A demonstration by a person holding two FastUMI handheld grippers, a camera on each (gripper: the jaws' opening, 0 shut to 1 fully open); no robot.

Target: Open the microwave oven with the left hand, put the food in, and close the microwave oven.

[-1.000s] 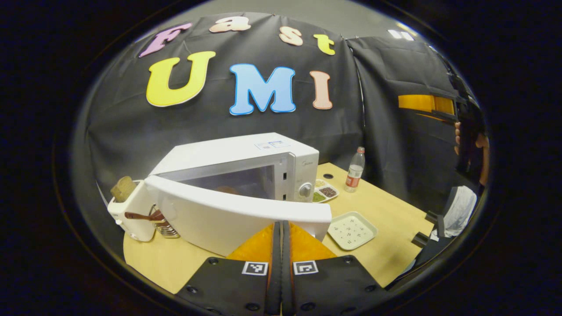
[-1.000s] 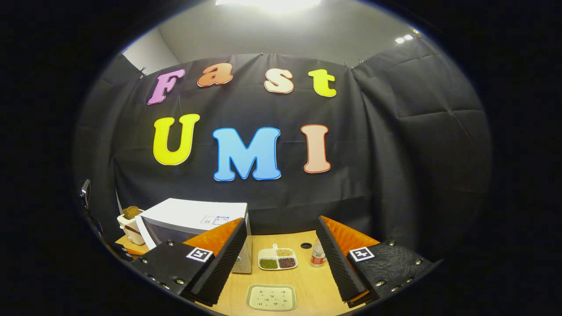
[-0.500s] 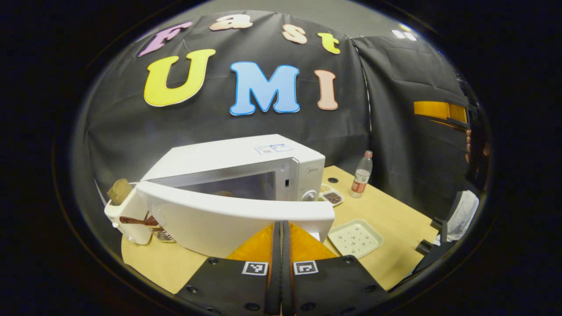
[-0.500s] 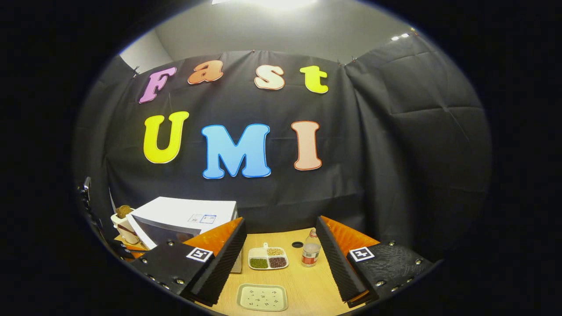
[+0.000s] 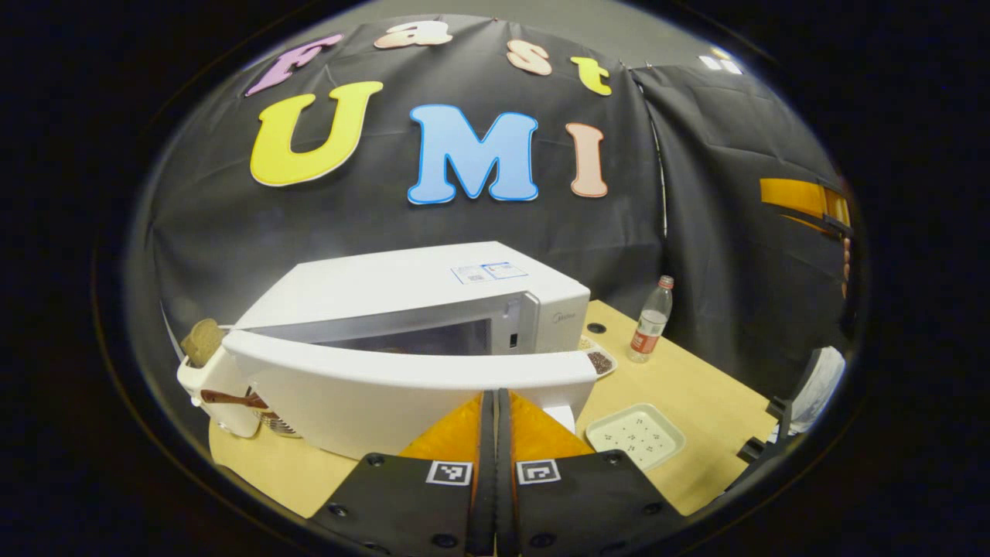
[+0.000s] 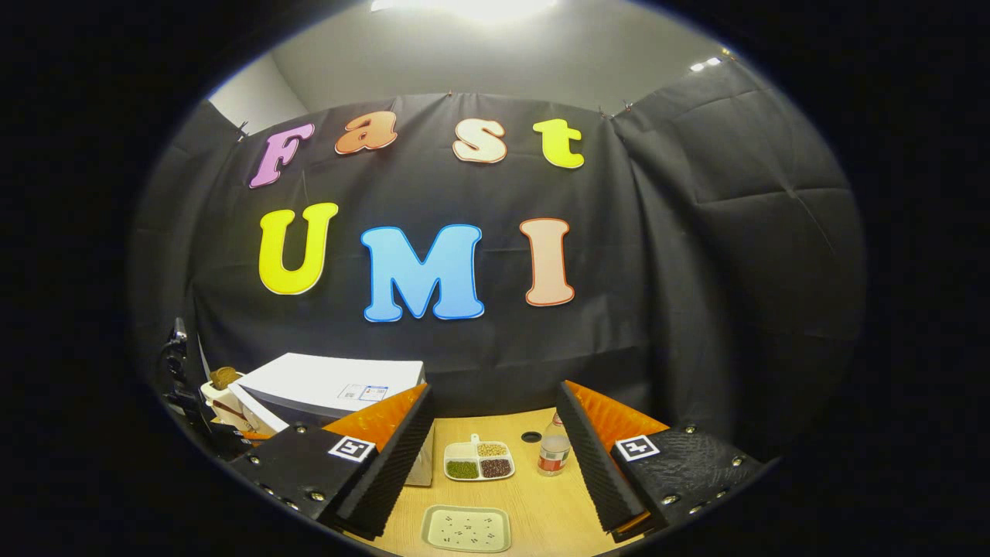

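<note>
In your left gripper view, the toaster (image 5: pixel 207 371) sits at lower left on the table (image 5: pixel 696 387), a slice of bread (image 5: pixel 203 340) standing in its slot. Next to it, at centre, is the microwave (image 5: pixel 418 286); its door (image 5: pixel 402 387) is ajar, swung out across the front so the cavity shows as a narrow dark strip above the door's top edge. Something orange-brown lies dimly inside, but you cannot tell what it is. Your left gripper (image 5: pixel 496 464) is at bottom centre with its jaws pressed together and nothing between them, the tips just at the door's outer face; contact cannot be confirmed. Right of the door, a sectioned dish (image 5: pixel 599 360) peeks out beside the microwave, a speckled tray (image 5: pixel 636 435) lies at lower right, and a bottle (image 5: pixel 650 330) stands upright behind them. At the far right edge, your other gripper shows partly, held up in a hand.

In your right gripper view, the microwave (image 6: pixel 325 383) is at lower left. Your right gripper (image 6: pixel 495 449) has its jaws wide apart and empty, held above the table (image 6: pixel 541 503). Between the 2 fingers you see the sectioned dish (image 6: pixel 479 461), the bottle (image 6: pixel 552 452) just right of it, and the speckled tray (image 6: pixel 465 527) at the bottom.
</note>
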